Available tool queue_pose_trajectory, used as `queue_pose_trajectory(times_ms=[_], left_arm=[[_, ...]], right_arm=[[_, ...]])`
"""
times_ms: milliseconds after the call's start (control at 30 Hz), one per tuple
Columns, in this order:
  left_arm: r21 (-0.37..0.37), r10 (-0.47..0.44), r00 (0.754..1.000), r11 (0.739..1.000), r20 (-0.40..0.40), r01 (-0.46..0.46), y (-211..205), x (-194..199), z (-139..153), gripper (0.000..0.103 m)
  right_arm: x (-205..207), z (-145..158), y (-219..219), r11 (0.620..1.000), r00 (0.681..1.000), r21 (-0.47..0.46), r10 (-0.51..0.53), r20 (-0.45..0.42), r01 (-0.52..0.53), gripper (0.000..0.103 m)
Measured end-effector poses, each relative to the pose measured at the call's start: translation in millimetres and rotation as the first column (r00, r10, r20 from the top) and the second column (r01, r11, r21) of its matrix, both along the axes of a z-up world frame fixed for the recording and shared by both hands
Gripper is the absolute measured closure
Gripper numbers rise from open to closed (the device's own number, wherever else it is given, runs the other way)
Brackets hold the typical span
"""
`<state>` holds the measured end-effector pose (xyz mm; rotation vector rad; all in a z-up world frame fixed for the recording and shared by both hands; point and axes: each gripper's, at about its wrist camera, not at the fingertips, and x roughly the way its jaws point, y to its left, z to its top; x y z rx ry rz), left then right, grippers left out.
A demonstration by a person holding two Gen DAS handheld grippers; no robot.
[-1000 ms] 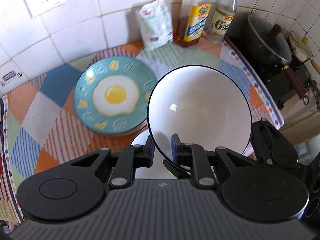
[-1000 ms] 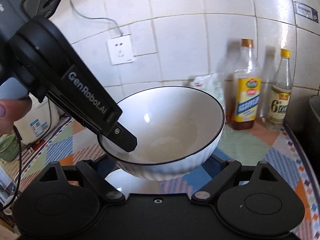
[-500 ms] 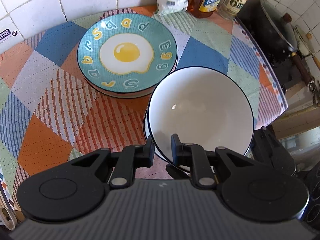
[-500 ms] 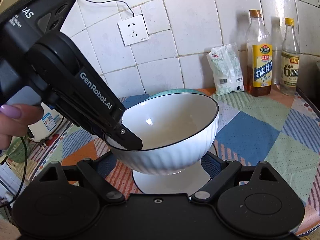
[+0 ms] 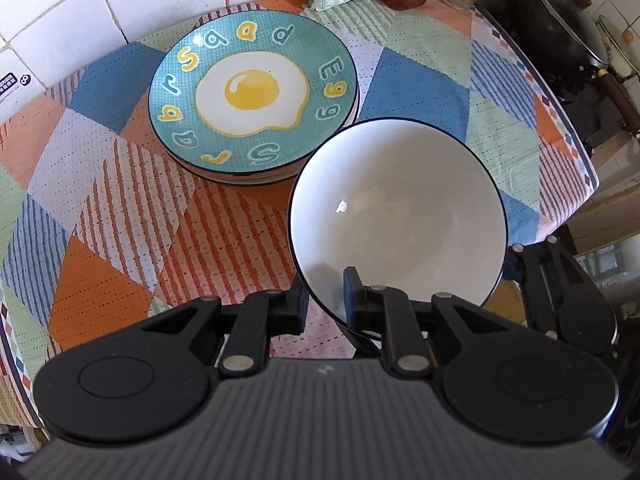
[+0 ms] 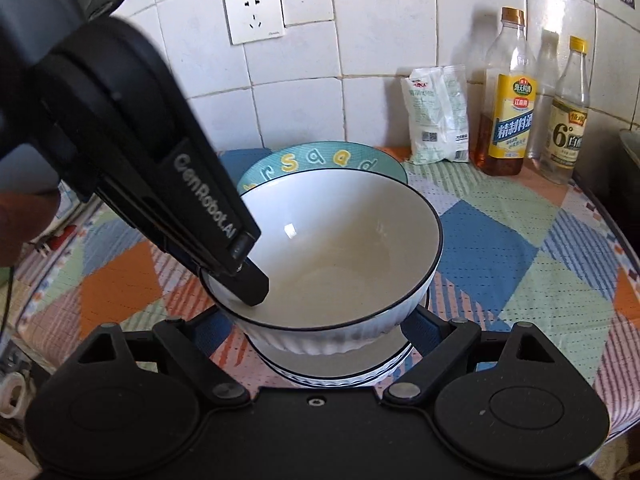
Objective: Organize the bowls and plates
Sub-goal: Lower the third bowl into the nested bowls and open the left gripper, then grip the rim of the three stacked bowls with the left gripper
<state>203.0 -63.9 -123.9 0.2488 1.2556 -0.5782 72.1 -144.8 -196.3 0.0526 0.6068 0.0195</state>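
Observation:
My left gripper point(image 5: 325, 300) is shut on the near rim of a white bowl point(image 5: 396, 216) with a dark rim line. In the right wrist view the left gripper point(image 6: 244, 276) holds that bowl point(image 6: 344, 256) tilted, just above a second white bowl point(image 6: 332, 368) on the cloth. My right gripper point(image 6: 332, 320) is wide open, its fingers on either side of the lower bowl. A teal fried-egg plate point(image 5: 252, 96) tops a stack of plates behind, also seen in the right wrist view point(image 6: 320, 158).
A patchwork cloth point(image 5: 120, 208) covers the round table. A white bag point(image 6: 438, 116) and two bottles point(image 6: 508, 96) stand at the tiled wall. A black wok with lid point(image 5: 560, 28) sits on the stove at the right. The table edge drops off on the right.
The left gripper has carried the bowl down and toward the near side, to just over the second bowl. The plate stack now lies farther behind it. The right gripper stays open around the lower bowl.

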Motion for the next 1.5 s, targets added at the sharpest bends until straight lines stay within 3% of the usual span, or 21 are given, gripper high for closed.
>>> queue_pose_trajectory(times_ms=[167,267,333,500,667,867,1333,1500], left_arm=[[0.043,-0.007,0.997,0.999,0.076,0.004,-5,-4,-11,0.083],[0.034,0.009,0.998,0.999,0.066,-0.011,-6,-2,-15,0.083],[0.035,0.014,0.998,0.999,0.065,-0.016,-8,-2,-16,0.083],[0.089,0.004,0.991,0.996,0.132,-0.016,-14,-9,-20,0.085],[0.089,0.022,0.99,0.995,0.137,-0.034,-14,-12,-16,0.085],[0.0,0.076,0.991,0.997,0.107,-0.076,3,-14,-1,0.084],[-0.22,0.183,0.977,0.963,0.106,-0.157,65,-17,14,0.079],[-0.257,0.222,0.973,0.945,0.055,-0.201,81,-15,5,0.061]], right_arm=[[3,0,11,0.998,0.999,-0.059,-0.026,-0.025,0.025,0.01],[6,0,20,0.992,0.998,-0.116,-0.054,-0.032,0.05,0.008],[6,1,17,0.993,0.997,-0.102,-0.068,-0.043,0.063,0.007],[4,0,16,0.988,0.995,-0.148,-0.058,-0.075,0.047,0.006],[-3,-4,18,0.982,0.998,-0.185,-0.047,-0.05,0.037,0.006],[-16,-3,18,0.977,0.999,-0.212,-0.043,-0.012,0.04,0.006],[-56,-2,4,0.997,0.997,-0.043,-0.056,0.058,0.059,0.006],[-67,-12,2,0.998,0.996,-0.048,-0.04,0.078,0.044,0.005]])
